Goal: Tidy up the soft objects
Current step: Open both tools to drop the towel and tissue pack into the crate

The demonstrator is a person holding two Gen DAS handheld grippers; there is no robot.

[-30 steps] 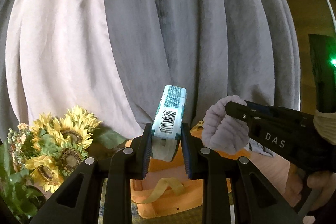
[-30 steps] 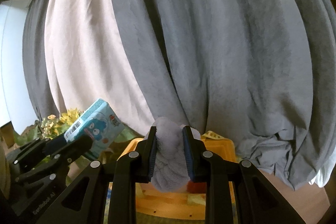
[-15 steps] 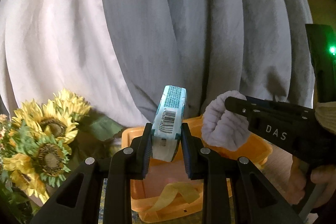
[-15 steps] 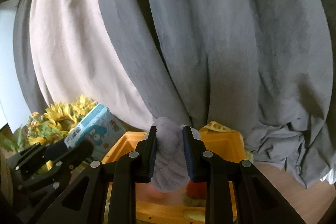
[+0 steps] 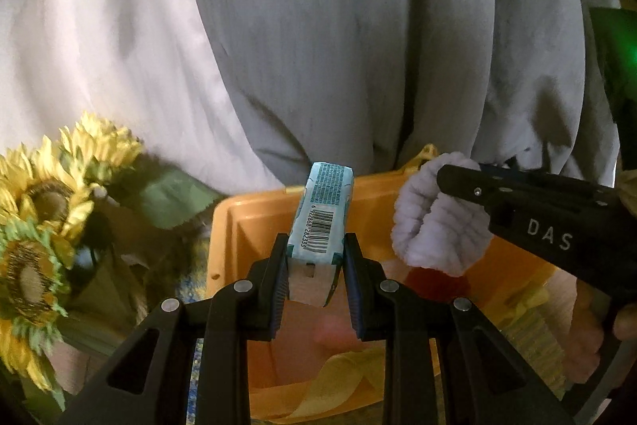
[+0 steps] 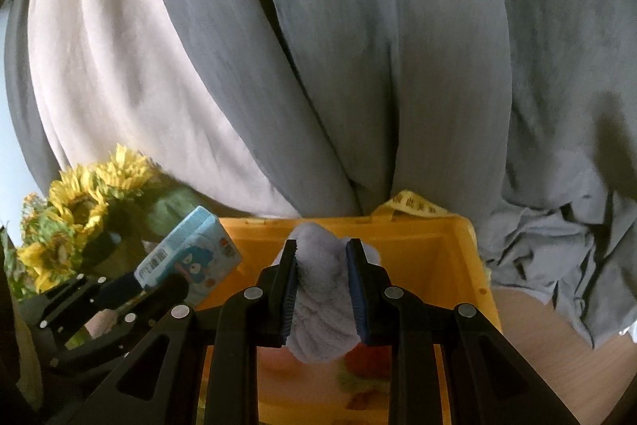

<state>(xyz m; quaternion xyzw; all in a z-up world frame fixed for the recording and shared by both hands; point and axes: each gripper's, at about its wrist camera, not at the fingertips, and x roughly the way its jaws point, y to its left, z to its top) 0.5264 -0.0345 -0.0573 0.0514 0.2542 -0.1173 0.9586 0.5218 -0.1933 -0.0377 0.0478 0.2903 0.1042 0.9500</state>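
My left hand-held gripper [image 5: 315, 279] is clamped narrow on a light-blue tissue pack [image 5: 322, 222], barcode face up, its far end sticking out past the pads above the near left part of the orange bin [image 5: 254, 210]. My right hand-held gripper [image 6: 321, 291] squeezes a rolled lavender fleece cloth [image 6: 318, 321], which bulges above and below the pads and hangs over the bin's middle. Inside the bin I make out soft pink, red and yellow items, too blurred to name. Sunflowers [image 5: 43, 222] stand just left of the bin, and grey curtains [image 6: 358, 66] hang behind it.
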